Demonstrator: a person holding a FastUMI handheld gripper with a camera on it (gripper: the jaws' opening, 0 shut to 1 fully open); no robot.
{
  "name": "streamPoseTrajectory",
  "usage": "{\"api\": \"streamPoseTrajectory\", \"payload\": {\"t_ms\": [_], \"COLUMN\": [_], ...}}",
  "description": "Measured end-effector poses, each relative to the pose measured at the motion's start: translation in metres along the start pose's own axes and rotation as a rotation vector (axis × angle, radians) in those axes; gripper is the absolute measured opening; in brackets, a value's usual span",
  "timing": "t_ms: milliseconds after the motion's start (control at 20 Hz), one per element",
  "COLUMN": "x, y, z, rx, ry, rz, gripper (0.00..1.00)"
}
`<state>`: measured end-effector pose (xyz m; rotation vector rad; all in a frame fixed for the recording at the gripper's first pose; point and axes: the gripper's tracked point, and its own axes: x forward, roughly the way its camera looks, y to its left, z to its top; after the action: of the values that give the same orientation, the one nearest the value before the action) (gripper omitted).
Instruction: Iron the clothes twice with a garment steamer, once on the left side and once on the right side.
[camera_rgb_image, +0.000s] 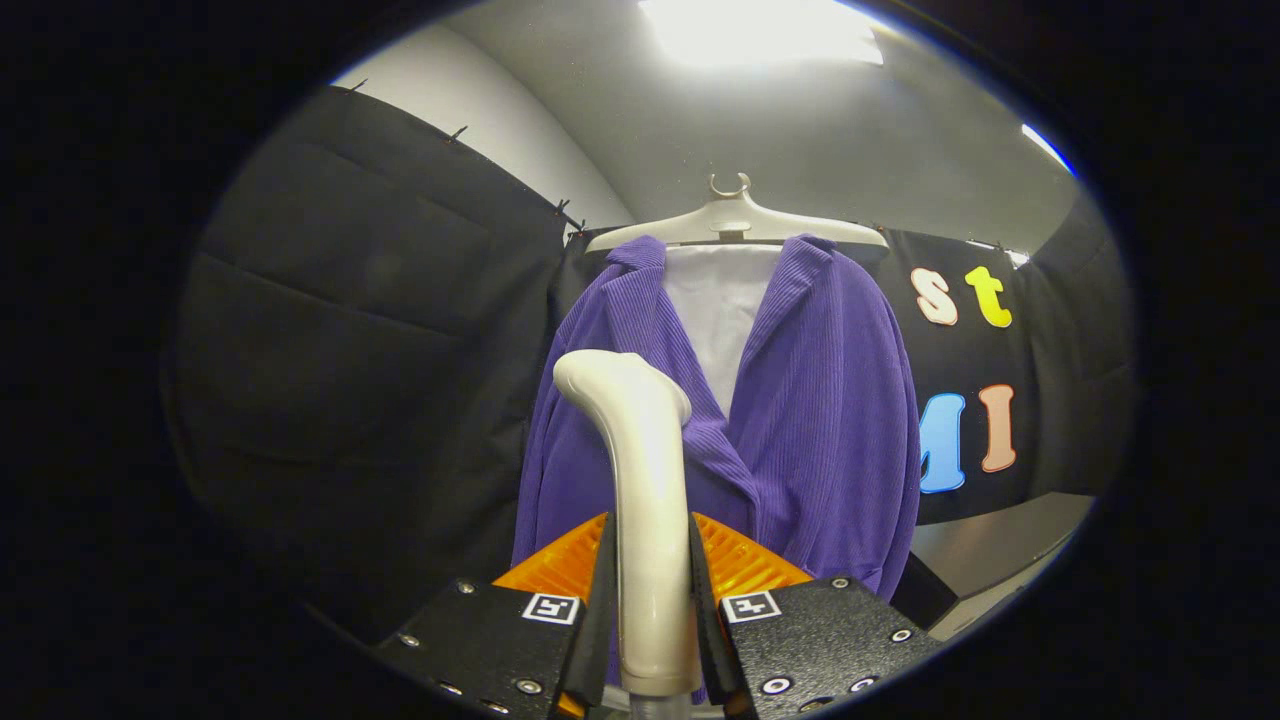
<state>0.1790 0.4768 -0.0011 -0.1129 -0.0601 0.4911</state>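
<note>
- Your gripper (650, 600) has both fingers pressed on the handle of the garment steamer (640, 480), 1 on each flank, so the steamer is clamped upright between them.
- The steamer's head bends forward at the top and sits in front of the purple jacket (820, 420), over the panel on the left of the jacket's opening; whether the head is touching the cloth or just short of it cannot be told.
- Expect the handle to be smooth, hard and rather slippery, and the head to make it top-heavy; your hold low on the straight part of the handle looks sound, but it may twist if you press sideways.
- The jacket is a soft ribbed cloth that hangs loose, so it will likely give and swing away under pressure instead of resisting.
- The jacket hangs from a pale hanger (735, 225) above it, with a white lining (715, 310) showing in the open front.
- A lapel folds across just behind the steamer's head; it could catch the head on a downward pass.
- Black cloth walls stand to both sides of the jacket, and a grey bench (1000, 545) edge lies low beside the jacket's right hem, near enough to mind when you work that side.
</note>
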Motion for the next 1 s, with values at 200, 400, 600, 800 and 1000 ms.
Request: {"api": "streamPoseTrajectory", "payload": {"t_ms": [200,400,600,800,1000], "x": [-0.009,-0.017,-0.025,-0.032,-0.038], "y": [0.003,0.006,0.003,-0.001,0.0], "z": [-0.022,-0.036,-0.069,-0.091,-0.104], "rx": [-0.008,0.004,0.023,0.009,-0.003], "ry": [0.031,0.046,0.106,0.139,0.162], "rz": [0.015,0.032,0.037,0.034,0.04], "gripper": [0.37,0.37,0.37,0.38,0.38]}}
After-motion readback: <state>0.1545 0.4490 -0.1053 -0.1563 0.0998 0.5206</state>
